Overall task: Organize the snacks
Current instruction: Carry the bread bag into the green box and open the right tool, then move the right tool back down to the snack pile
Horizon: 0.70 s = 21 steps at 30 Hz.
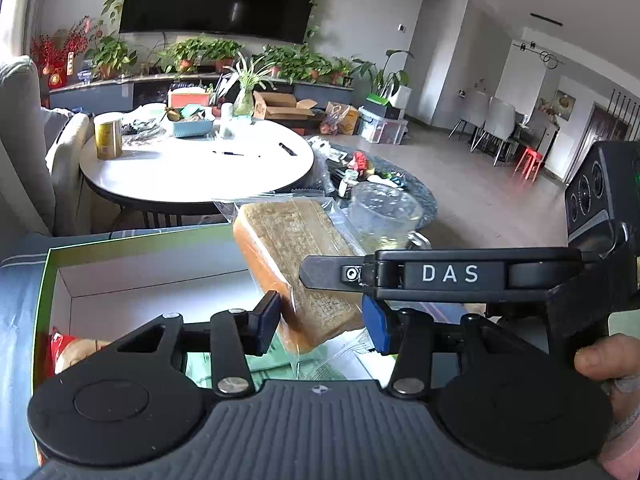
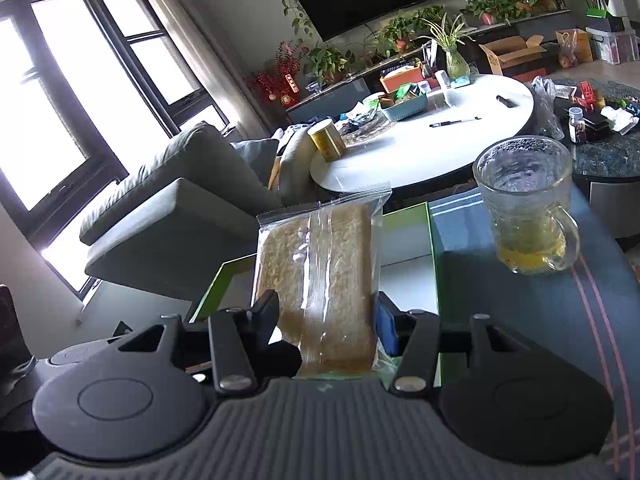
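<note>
A block of brown bread in a clear zip bag [image 1: 288, 236] hangs tilted over an open box with a green rim [image 1: 44, 280]. My left gripper [image 1: 322, 326] is shut on the bag's lower end, its pads pressing both sides. My right gripper [image 1: 320, 276] reaches in from the right across the same bag. In the right wrist view the bagged bread [image 2: 320, 248] stands upright between the right gripper [image 2: 326, 320] pads, which are shut on it above the box [image 2: 432, 240]. A red snack pack [image 1: 60, 344] and a green pack [image 1: 272, 368] lie inside the box.
A glass mug with a little yellow liquid [image 2: 528, 208] stands just right of the box on a dark striped surface. Beyond are a round white table [image 1: 192, 172] with a yellow tin, a blue basket and pens, a grey sofa [image 2: 180, 200] and a dark cluttered low table [image 2: 600, 152].
</note>
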{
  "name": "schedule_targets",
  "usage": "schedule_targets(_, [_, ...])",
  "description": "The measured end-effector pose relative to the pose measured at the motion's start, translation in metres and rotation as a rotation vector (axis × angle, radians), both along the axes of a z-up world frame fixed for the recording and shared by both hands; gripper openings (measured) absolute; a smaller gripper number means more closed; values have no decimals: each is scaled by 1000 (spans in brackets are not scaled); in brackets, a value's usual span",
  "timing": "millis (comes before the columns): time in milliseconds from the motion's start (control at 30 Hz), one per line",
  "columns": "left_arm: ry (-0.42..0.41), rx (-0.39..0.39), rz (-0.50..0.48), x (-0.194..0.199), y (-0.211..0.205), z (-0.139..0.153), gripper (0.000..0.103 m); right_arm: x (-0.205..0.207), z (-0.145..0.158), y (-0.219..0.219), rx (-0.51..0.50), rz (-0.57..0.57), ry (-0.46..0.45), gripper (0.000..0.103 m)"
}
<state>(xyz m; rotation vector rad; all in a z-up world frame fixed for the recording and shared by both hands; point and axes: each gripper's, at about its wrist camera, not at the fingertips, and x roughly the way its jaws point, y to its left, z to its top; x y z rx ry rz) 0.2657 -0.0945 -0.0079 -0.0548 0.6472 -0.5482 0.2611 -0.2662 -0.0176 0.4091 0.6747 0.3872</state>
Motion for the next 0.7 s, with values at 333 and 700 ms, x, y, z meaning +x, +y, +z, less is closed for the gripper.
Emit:
schedule_targets(333, [60, 0, 24, 28, -2, -21, 44, 24, -19, 4, -41, -14, 52, 77])
schedule_targets(700, [18, 18, 82, -1, 20, -10, 53, 0, -7, -1, -96, -56, -27, 78])
